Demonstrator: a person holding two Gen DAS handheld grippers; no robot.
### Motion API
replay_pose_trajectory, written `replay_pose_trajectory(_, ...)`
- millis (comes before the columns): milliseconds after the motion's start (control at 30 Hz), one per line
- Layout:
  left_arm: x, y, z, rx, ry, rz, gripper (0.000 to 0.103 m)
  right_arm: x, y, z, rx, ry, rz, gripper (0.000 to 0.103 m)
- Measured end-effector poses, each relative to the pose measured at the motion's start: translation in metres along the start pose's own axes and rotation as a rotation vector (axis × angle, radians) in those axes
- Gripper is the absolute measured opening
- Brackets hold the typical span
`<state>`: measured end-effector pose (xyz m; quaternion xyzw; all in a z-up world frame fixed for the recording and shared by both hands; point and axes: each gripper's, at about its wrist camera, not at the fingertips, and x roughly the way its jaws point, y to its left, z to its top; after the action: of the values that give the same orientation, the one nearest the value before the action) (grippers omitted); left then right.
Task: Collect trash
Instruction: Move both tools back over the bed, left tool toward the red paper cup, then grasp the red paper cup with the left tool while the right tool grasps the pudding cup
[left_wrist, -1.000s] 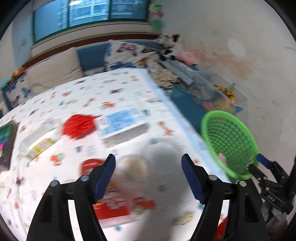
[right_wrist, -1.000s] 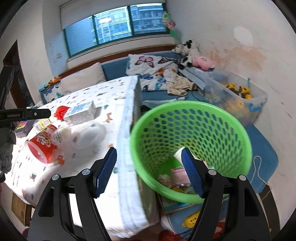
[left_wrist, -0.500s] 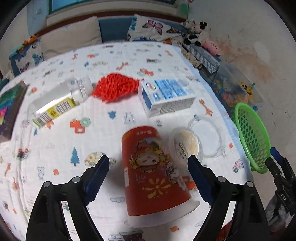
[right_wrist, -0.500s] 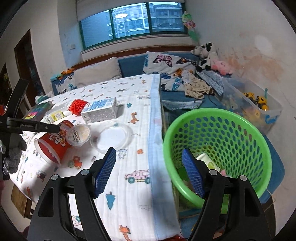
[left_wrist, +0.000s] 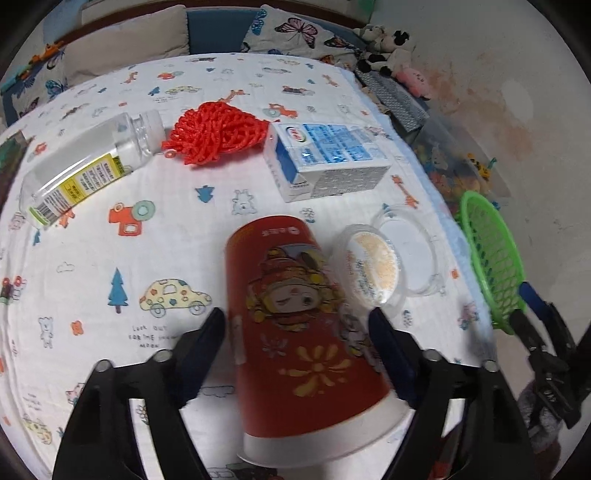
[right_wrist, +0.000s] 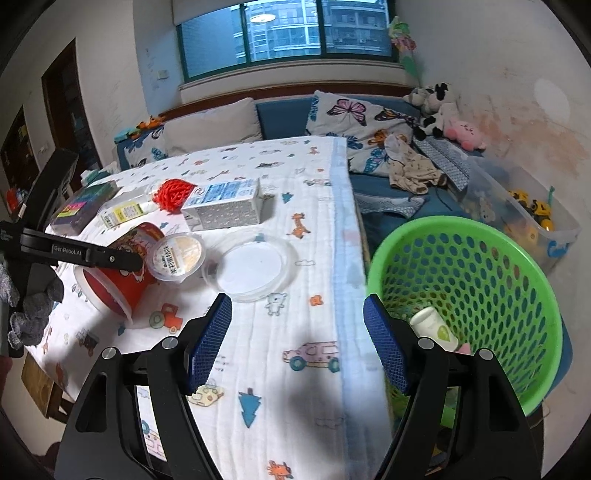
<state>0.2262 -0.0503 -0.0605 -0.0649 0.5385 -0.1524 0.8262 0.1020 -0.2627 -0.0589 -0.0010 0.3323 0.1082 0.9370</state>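
A red paper cup (left_wrist: 299, 325) lies on its side on the patterned tablecloth (left_wrist: 92, 288). My left gripper (left_wrist: 297, 347) is open and straddles it, fingers either side, not closed on it. A small clear tub (left_wrist: 369, 266) and a clear round lid (left_wrist: 410, 251) lie to its right. Behind are a blue milk carton (left_wrist: 328, 158), a red net (left_wrist: 218, 131) and a clear bottle (left_wrist: 88, 166). My right gripper (right_wrist: 297, 339) is open and empty over the table's right edge, beside the green basket (right_wrist: 476, 295) that holds trash. The cup (right_wrist: 122, 266) shows there too.
A dark box (right_wrist: 86, 206) lies at the table's far left. A blue sofa with pillows (right_wrist: 347, 114), soft toys (right_wrist: 436, 107) and a clear storage bin (right_wrist: 524, 214) stand behind and right of the basket. The table edge (right_wrist: 347, 258) runs next to the basket.
My left gripper has moved down and forward so its fingers now flank the red cup. My right gripper has swung left from over the basket towards the table edge.
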Motion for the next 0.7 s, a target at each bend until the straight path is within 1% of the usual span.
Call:
replay_pose_trajectory(100,-0.004,0.001,-0.003,0.017,-0.016,0.018,0.071,0.006,0.009,0.002,-0.02,0.01,0.021,0.074)
replay_pose_trajectory(200,-0.011,0.008,-0.006,-0.005,-0.028,0.01,0.071,0.013,0.021,0.005,-0.046,0.021,0.044,0.074)
replay_pose_trajectory(433,-0.042,0.028,-0.012,-0.019,-0.1,0.03,0.07,0.036,0.06,0.013,-0.122,0.051,0.138,0.074)
replay_pose_trajectory(700,-0.07,0.047,-0.013,-0.033,-0.158,0.05,0.07,0.071,0.096,0.024,-0.182,0.1,0.203,0.074)
